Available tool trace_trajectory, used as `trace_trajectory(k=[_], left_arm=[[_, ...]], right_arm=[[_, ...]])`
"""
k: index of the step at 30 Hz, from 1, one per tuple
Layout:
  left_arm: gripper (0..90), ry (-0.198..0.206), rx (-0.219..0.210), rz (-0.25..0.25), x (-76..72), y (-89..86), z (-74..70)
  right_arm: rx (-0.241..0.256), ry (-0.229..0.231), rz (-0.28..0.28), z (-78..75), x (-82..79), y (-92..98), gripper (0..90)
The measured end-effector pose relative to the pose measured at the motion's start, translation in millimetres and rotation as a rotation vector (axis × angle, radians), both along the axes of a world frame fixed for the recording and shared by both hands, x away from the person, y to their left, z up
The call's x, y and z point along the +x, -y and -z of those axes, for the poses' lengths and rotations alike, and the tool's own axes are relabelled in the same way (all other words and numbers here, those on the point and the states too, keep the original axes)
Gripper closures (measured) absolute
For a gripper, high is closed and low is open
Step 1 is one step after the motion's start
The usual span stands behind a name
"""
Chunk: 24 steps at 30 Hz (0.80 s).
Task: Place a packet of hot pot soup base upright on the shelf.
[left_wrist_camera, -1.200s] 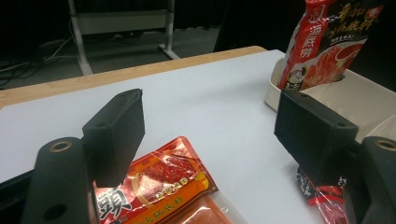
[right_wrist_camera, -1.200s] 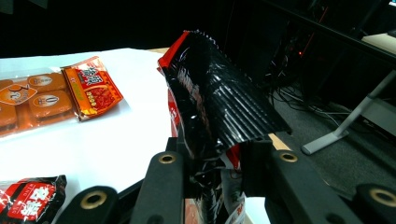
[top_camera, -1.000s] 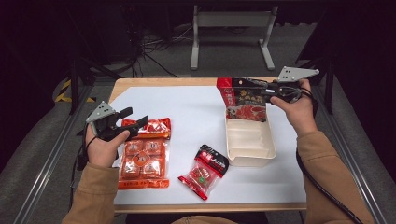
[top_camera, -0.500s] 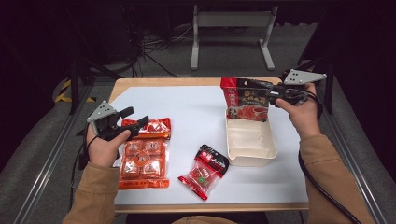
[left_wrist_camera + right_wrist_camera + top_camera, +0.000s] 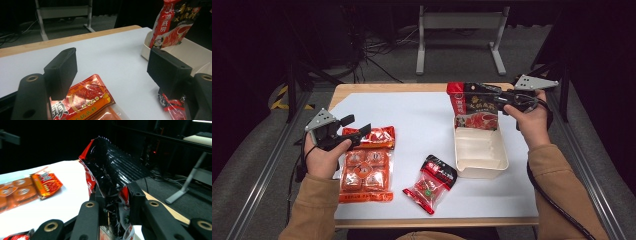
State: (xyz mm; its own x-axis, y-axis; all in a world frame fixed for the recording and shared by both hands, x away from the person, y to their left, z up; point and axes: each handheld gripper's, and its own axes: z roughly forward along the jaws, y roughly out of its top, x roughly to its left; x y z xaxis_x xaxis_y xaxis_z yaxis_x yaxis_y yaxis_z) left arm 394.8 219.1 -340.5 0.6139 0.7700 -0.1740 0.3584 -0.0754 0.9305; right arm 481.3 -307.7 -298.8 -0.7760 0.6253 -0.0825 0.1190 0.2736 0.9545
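Observation:
My right gripper [image 5: 501, 98] is shut on the top edge of a red and black sauce packet [image 5: 474, 107], holding it upright over the far end of a cream tray [image 5: 480, 167]. In the right gripper view the crumpled packet [image 5: 110, 167] is pinched between the jaws of the right gripper [image 5: 116, 202]. My left gripper [image 5: 357, 126] stands open at the left of the table, just above an orange packet [image 5: 362, 165] of several snack pieces. In the left gripper view its jaws are wide apart, with the orange packet [image 5: 82, 100] below and the sauce packet [image 5: 175, 22] beyond.
A small red and black snack bag [image 5: 432, 182] lies on the white table sheet [image 5: 422, 125] near the front, between the orange packet and the tray. A metal stand [image 5: 459, 35] is on the floor beyond the table. Rails run along both table sides.
The right gripper has shifted the sauce packet slightly right and a little nearer, over the tray's far end. The left gripper has stayed in place.

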Motion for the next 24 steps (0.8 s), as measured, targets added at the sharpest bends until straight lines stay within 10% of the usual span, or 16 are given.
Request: trace_trajectory(k=[24], left_arm=[[25.3,0.0,-0.001,-0.001,-0.8,-0.4,0.0]], right_arm=[[0.1,-0.051,-0.001,23.5,1.4,-8.3,77.9]])
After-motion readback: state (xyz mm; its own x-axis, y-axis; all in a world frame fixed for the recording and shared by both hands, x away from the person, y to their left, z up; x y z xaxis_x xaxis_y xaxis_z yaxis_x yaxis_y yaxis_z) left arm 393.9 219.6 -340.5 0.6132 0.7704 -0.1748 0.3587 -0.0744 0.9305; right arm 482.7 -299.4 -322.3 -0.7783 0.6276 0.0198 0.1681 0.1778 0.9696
